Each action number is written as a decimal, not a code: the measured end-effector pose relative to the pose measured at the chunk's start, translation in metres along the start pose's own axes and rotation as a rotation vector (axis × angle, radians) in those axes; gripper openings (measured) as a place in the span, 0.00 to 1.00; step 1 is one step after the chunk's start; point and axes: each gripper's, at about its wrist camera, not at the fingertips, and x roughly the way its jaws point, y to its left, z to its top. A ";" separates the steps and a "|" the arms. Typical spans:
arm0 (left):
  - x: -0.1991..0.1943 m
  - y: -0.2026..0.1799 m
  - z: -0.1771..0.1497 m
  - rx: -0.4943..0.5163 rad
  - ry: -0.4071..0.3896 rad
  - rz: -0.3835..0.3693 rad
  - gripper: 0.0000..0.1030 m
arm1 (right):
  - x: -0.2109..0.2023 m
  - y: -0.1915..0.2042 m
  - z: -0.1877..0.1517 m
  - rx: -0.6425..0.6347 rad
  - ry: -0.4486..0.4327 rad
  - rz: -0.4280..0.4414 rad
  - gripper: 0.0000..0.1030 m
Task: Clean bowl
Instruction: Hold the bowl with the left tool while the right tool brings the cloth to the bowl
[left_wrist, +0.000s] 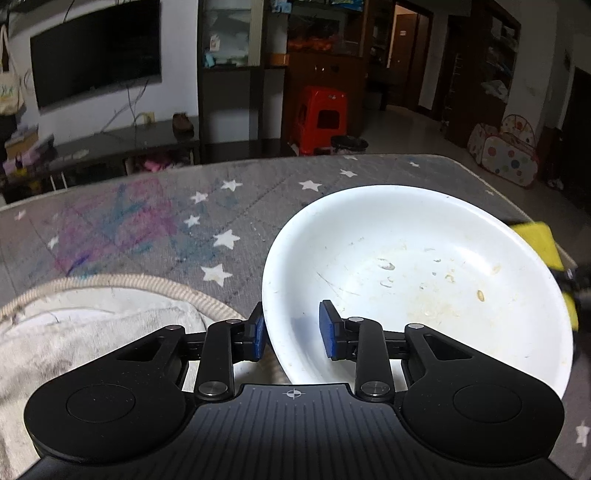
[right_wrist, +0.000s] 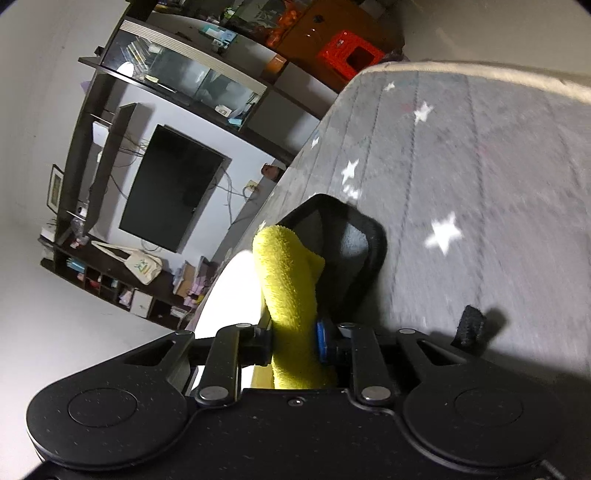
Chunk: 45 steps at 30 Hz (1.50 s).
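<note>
A white bowl (left_wrist: 406, 258) with dried food specks and streaks inside hangs tilted above the grey star-patterned table cover (left_wrist: 184, 229). My left gripper (left_wrist: 291, 325) is shut on the bowl's near rim, one blue pad outside the wall and one inside. A yellow cloth (right_wrist: 288, 273) stands up between the pads of my right gripper (right_wrist: 293, 339), which is shut on it. The cloth (left_wrist: 535, 240) sits at the bowl's right rim, with the right gripper (left_wrist: 580, 284) blurred at the picture's edge. In the right wrist view the bowl (right_wrist: 229, 288) shows as a bright white edge left of the cloth.
A round rope-rimmed basket (left_wrist: 110, 282) holding a pale cloth lies at the near left. A black rounded frame (right_wrist: 347, 251) stands behind the yellow cloth. A small black piece (right_wrist: 469, 325) rests on the cover. The table's far edge (left_wrist: 332, 157) faces a red stool (left_wrist: 321, 118).
</note>
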 end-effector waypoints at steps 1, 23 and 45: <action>-0.002 -0.006 0.001 -0.014 0.008 -0.003 0.30 | -0.004 0.000 -0.003 -0.005 -0.012 -0.008 0.23; -0.056 -0.258 0.021 0.006 0.030 -0.012 0.28 | -0.007 0.015 -0.007 -0.101 -0.075 -0.085 0.24; -0.024 -0.449 0.061 0.128 0.000 -0.003 0.33 | 0.009 0.011 0.005 0.025 -0.108 -0.002 0.21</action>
